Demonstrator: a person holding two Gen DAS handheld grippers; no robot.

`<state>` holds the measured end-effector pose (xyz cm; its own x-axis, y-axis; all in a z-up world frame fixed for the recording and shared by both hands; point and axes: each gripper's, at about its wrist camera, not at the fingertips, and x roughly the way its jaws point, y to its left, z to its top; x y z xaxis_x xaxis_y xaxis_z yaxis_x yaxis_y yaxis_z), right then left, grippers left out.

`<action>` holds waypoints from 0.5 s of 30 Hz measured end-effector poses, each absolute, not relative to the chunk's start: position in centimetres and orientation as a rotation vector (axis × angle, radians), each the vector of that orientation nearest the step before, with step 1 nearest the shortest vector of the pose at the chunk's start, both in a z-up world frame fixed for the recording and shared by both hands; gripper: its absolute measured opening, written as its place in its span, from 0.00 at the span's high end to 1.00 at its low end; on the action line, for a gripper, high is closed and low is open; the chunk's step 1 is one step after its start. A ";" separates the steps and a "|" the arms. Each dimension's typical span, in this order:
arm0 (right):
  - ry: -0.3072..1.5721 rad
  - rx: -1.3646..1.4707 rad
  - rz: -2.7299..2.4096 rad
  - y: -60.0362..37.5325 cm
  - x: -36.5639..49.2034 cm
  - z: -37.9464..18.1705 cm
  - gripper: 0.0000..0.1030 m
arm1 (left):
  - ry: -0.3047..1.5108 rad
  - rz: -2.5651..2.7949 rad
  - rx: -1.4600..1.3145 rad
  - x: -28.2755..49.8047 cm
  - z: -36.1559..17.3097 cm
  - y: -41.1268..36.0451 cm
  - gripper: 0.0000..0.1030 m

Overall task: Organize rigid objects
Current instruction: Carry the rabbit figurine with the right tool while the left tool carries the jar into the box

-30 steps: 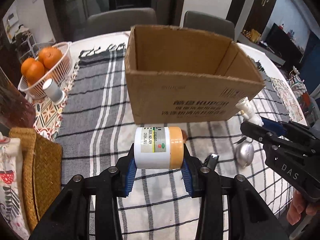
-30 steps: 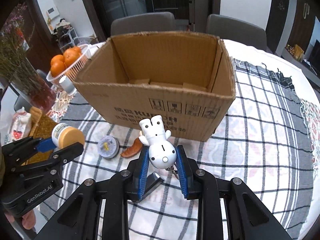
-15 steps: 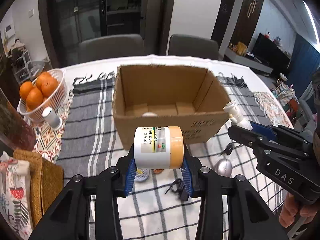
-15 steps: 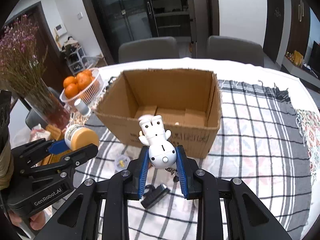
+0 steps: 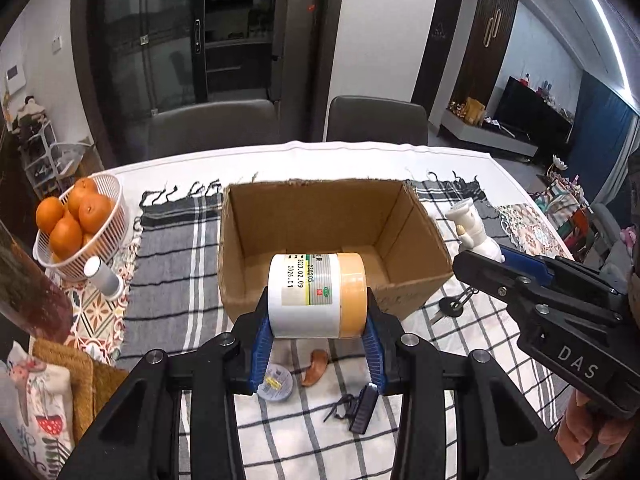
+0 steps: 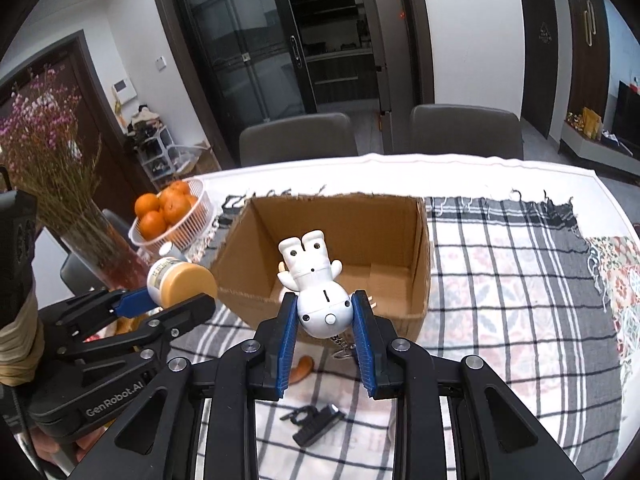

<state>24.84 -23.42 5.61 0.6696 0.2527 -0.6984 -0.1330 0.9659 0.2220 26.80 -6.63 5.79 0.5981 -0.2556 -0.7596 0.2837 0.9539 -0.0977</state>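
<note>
Aloft, left gripper clamps a white jar sideways; right gripper clamps a white figurine by its head. Both hang before the open cardboard box; clip lies on the tabletop.

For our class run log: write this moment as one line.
left tool: holds jar | right tool: holds figurine | box: open | both raised before box
</note>
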 end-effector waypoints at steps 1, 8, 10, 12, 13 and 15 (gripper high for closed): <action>0.803 0.160 0.219 -23.4 25.0 5.9 0.73 | 0.870 -0.312 0.034 27.0 6.0 -6.6 0.62; 0.764 0.164 0.214 -23.6 26.6 7.5 0.73 | 0.845 -0.299 0.031 28.9 7.4 -6.6 0.62; 0.759 0.165 0.214 -23.6 27.1 7.6 0.73 | 0.844 -0.293 0.030 29.5 7.6 -6.6 0.62; 0.756 0.167 0.211 -23.6 27.6 7.7 0.73 | 0.843 -0.293 0.029 30.1 7.9 -6.6 0.62; 0.757 0.169 0.213 -23.6 27.8 7.8 0.73 | 0.844 -0.291 0.027 30.4 7.9 -6.7 0.62; 0.758 0.178 0.215 -23.6 28.4 7.9 0.73 | 0.844 -0.289 0.028 30.8 8.0 -6.7 0.62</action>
